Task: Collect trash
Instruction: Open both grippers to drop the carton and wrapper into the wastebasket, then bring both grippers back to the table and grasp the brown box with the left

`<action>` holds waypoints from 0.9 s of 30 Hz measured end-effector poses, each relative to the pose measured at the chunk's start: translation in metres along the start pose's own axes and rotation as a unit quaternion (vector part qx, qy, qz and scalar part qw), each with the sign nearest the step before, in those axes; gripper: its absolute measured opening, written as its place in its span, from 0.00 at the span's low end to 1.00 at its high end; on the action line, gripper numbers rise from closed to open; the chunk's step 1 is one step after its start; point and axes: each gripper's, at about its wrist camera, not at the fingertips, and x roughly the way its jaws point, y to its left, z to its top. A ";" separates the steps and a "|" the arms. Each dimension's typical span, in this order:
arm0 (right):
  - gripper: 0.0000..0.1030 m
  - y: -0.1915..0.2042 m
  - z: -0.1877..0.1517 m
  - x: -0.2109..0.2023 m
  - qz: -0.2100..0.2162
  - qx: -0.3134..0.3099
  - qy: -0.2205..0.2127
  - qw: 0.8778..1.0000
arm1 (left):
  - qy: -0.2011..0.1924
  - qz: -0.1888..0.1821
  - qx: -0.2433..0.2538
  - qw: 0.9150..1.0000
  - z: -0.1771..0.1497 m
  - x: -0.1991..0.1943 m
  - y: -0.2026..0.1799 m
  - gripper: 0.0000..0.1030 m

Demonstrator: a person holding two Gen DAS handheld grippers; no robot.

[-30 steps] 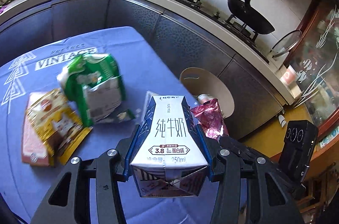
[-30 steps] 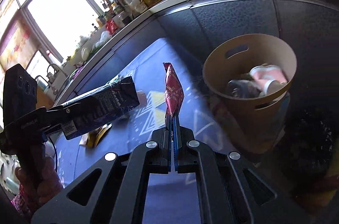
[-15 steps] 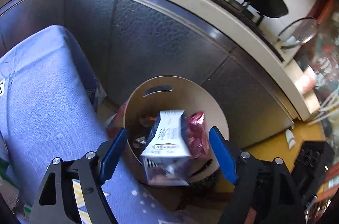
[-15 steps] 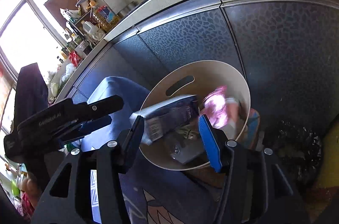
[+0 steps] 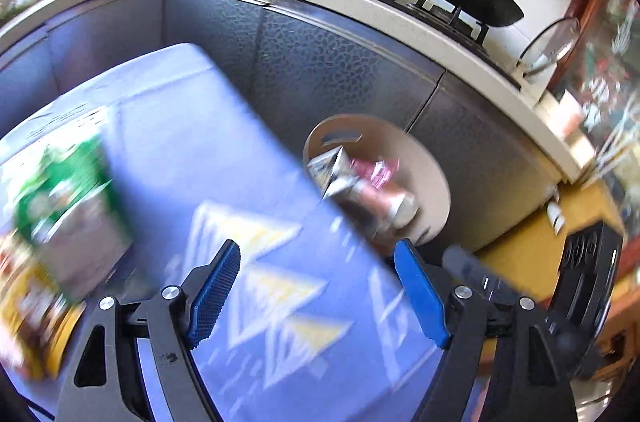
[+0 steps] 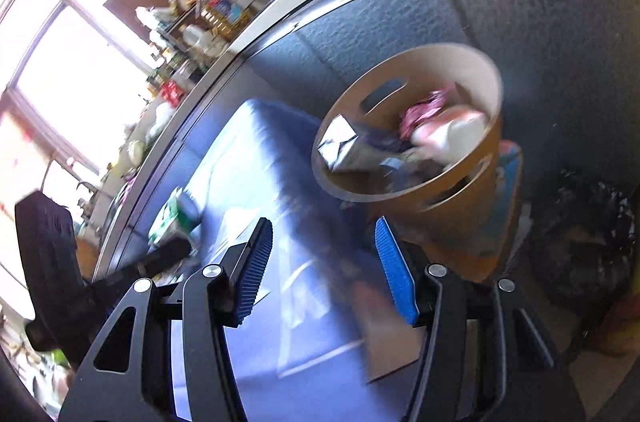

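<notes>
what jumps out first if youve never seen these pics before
Probably the round tan bin on the floor beside the blue-clothed table, with a milk carton and a pink wrapper lying inside. Next, the open, empty left gripper and right gripper in the foreground, then the blurred green packet left on the cloth.

The left gripper (image 5: 316, 296) has two matte black angular arms with triangular cut-outs, round silver screws at the joints, and ribbed blue pads (image 5: 214, 296) inside each finger. The right gripper (image 6: 324, 270) has the same black frame, silver screws and blue pads (image 6: 394, 272).
</notes>
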 end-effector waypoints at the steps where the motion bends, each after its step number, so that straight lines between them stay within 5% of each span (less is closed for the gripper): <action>1: 0.53 0.007 -0.005 0.003 0.005 -0.006 0.007 1.000 | -0.001 0.007 0.001 1.000 -0.008 -0.007 0.005 0.77; 8: 0.52 0.069 -0.043 0.036 0.041 -0.056 0.072 0.995 | -0.005 0.063 -0.034 0.997 -0.078 -0.065 0.068 0.77; 14: 0.43 0.126 -0.073 0.066 0.068 -0.111 0.123 0.984 | -0.021 0.116 -0.121 0.986 -0.121 -0.116 0.150 0.77; 19: 0.43 0.170 -0.083 0.091 0.076 -0.146 0.138 0.977 | -0.044 0.130 -0.167 0.976 -0.121 -0.134 0.194 0.77; 27: 0.42 0.198 -0.087 0.120 0.072 -0.159 0.152 0.973 | -0.043 0.152 -0.103 0.982 -0.099 -0.100 0.187 0.89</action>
